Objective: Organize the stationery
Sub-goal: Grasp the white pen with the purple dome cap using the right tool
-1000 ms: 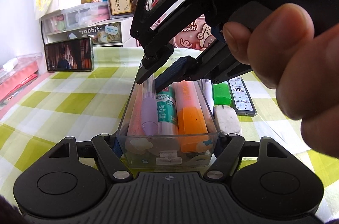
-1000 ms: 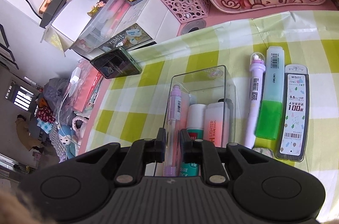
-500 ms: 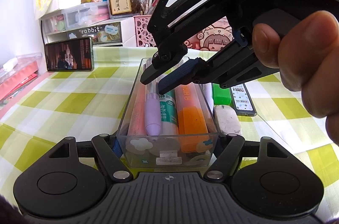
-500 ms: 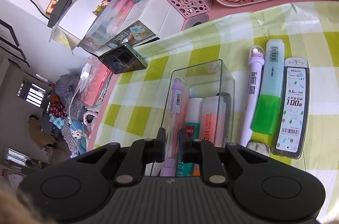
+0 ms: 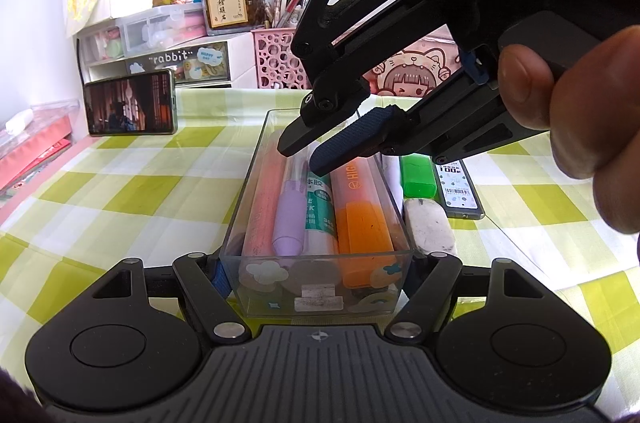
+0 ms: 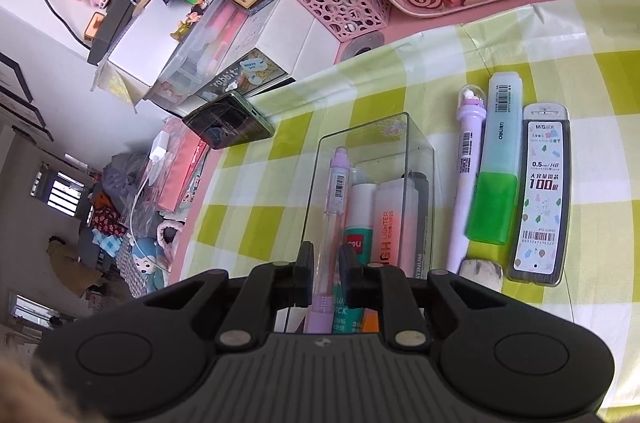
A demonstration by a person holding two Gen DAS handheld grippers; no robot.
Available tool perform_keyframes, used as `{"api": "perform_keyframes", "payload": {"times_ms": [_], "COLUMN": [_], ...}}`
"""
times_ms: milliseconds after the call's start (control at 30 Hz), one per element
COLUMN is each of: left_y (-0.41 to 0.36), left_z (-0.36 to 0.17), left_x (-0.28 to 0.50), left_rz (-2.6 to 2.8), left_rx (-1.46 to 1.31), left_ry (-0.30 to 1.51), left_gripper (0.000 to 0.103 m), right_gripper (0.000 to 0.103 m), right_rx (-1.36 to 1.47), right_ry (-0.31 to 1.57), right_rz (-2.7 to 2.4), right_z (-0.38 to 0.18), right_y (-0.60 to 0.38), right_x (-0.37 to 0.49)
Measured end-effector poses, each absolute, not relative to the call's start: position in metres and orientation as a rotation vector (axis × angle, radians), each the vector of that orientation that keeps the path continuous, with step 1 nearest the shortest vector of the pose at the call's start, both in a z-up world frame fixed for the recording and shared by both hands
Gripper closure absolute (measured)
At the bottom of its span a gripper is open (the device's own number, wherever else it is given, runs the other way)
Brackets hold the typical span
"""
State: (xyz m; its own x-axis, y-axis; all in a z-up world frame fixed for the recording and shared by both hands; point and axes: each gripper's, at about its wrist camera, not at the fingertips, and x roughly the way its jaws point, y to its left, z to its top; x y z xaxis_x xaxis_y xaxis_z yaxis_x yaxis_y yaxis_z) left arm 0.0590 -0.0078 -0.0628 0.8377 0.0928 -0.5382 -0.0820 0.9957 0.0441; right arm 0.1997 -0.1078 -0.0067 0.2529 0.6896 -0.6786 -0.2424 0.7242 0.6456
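Two grippers are working one clear box (image 5: 316,275): the left gripper (image 5: 318,271) is clamping its near end on the checked cloth, while the right gripper (image 5: 316,153) is hanging over it, jaws opening, nothing pinched. The purple pen (image 6: 334,207) is lying inside beside the glue (image 6: 358,223). Lifting straight up should be clearing the walls before reaching for the green highlighter (image 6: 494,191).

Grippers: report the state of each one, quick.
Left gripper: closed on the sides of the clear box.
Right gripper: jaws opening, with the purple pen between them, lying in the box.
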Motion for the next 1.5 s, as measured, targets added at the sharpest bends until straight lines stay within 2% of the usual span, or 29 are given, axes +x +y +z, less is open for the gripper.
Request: {"api": "perform_keyframes", "payload": {"times_ms": [467, 667, 967, 1167, 1500], "left_y": [-0.008, -0.008, -0.008, -0.008, -0.008], "left_z": [-0.063, -0.063, -0.063, -0.063, -0.063], "left_x": [0.059, 0.059, 0.058, 0.058, 0.058], "left_rz": [0.093, 0.093, 0.093, 0.093, 0.094], "left_rx": [0.019, 0.021, 0.021, 0.020, 0.020], "left_ry": [0.570, 0.570, 0.570, 0.570, 0.570], "left_gripper": [0.030, 0.030, 0.030, 0.030, 0.030], "right_gripper": [0.073, 0.072, 0.074, 0.070, 0.074], "right_rx": [0.471, 0.406, 0.173, -0.048, 0.170], "right_ry": [1.015, 1.046, 1.005, 0.996, 0.973], "right_rz": [0.527, 0.477, 0.479, 0.445, 0.449], "right_z": [0.000, -0.014, -0.015, -0.024, -0.012], "right_y": [-0.160, -0.168, -0.126, -0.095, -0.123], "right_x": [0.214, 0.222, 0.244, 0.248, 0.241]}}
